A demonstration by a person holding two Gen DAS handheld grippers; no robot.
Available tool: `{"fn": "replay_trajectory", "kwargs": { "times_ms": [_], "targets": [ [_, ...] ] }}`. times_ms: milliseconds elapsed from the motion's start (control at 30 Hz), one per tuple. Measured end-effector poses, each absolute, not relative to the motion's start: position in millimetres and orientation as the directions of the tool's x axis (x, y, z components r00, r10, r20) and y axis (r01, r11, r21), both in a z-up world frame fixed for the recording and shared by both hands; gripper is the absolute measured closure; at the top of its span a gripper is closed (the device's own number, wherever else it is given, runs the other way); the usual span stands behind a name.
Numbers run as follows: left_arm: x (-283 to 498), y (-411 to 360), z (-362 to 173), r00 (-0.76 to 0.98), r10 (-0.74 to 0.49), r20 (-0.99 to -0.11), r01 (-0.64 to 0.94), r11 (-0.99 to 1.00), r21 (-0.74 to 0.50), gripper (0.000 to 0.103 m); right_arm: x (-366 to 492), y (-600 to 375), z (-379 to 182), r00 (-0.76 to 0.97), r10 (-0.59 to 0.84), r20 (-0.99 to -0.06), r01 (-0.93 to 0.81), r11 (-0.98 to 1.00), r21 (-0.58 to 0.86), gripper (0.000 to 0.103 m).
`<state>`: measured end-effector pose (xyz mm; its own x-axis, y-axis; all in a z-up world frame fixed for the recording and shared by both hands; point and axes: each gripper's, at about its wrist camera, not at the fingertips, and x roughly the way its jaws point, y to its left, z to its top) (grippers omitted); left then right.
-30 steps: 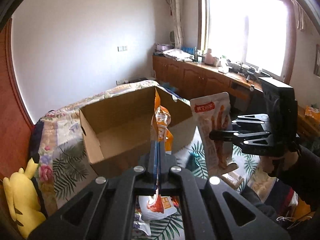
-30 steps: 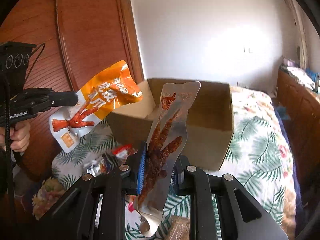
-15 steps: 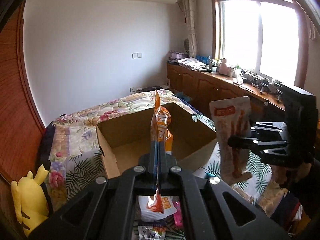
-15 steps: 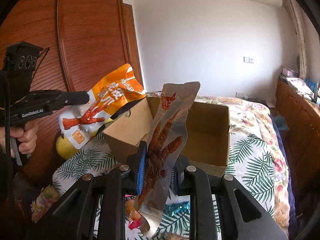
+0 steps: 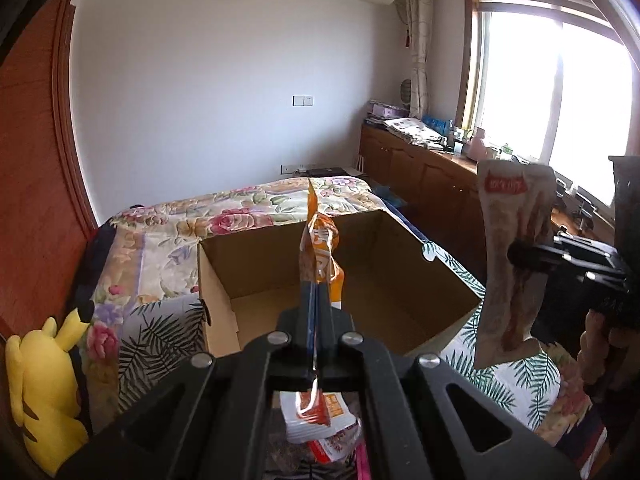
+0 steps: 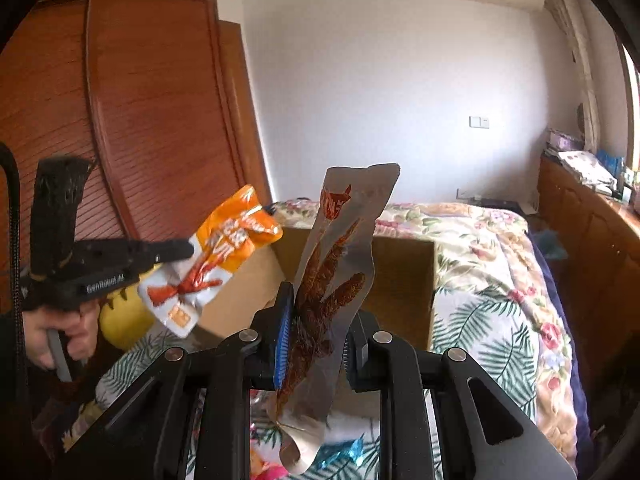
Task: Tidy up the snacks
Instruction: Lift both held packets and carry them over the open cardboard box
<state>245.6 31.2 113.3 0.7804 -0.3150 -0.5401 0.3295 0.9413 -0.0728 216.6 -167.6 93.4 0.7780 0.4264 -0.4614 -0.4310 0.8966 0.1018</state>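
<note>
Left gripper (image 5: pixel 315 300) is clamped flat on the orange snack pouch (image 5: pixel 322 254), which stands edge-on above the open cardboard box (image 5: pixel 404 280); your right gripper (image 6: pixel 316 340) is closed on the silver snack pouch (image 6: pixel 340 276), pinched about a third of the way up its length, so the top flags upward and the bottom tail dangles. Both pouches look light, thin and floppy, with slick foil skins: they will bend and swing rather than hold a line, and a pinch near one corner would likely let them twist. You are best off gripping across a flat sealed margin or the middle of the body, as you do now, not over the lumpy contents. The box sits on the bed (image 5: pixel 168 236) toward its middle, beyond the loose packets (image 5: pixel 320 416) lying at the near edge. Releasing low over the box opening should keep such light bags from fluttering onto the quilt.
</note>
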Motion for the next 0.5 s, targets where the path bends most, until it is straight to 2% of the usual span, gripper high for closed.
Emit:
{"fn": "replay_trajectory", "kwargs": {
  "times_ms": [167,500],
  "targets": [
    [264,31,103,0.785,-0.294,-0.545,0.299,0.951,-0.081,0.103,227,-163,102,0.793,0.398,-0.460,-0.405,0.910,0.089,0.083],
    [291,26,73,0.778,-0.258,-0.573,0.266,0.961,-0.072,0.103,237,-137,110,0.847,0.295,-0.441,-0.344,0.938,-0.034,0.083]
  ]
}}
